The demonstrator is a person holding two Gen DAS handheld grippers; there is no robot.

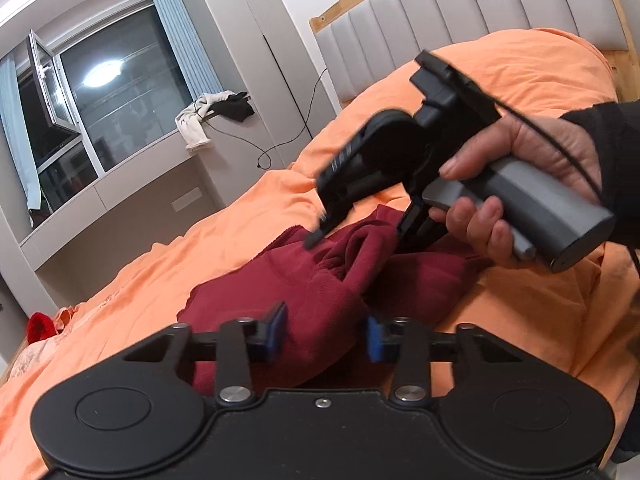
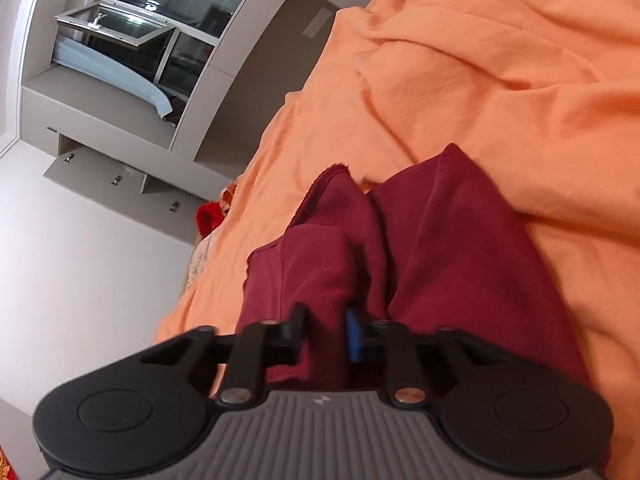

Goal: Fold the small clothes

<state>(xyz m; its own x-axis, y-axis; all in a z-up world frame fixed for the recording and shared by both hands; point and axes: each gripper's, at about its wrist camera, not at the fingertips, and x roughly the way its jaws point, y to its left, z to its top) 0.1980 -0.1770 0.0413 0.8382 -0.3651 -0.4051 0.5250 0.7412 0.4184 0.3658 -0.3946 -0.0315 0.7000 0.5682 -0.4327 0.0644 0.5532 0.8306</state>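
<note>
Two grippers clamp maroon garment [image 1: 304, 280] on orange bed [image 1: 520, 92]: left gripper [image 1: 326, 334] lower centre, right gripper [image 2: 324, 332] pinching fold.

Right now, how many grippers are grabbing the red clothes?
2. The left gripper pinches the dark red garment at its near edge; the right gripper pinches a fold farther along it.

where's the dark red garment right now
The dark red garment lies crumpled on the orange bedspread, in the middle of both wrist views. The left claw and right claw each have a fold of it between their fingers.
</note>
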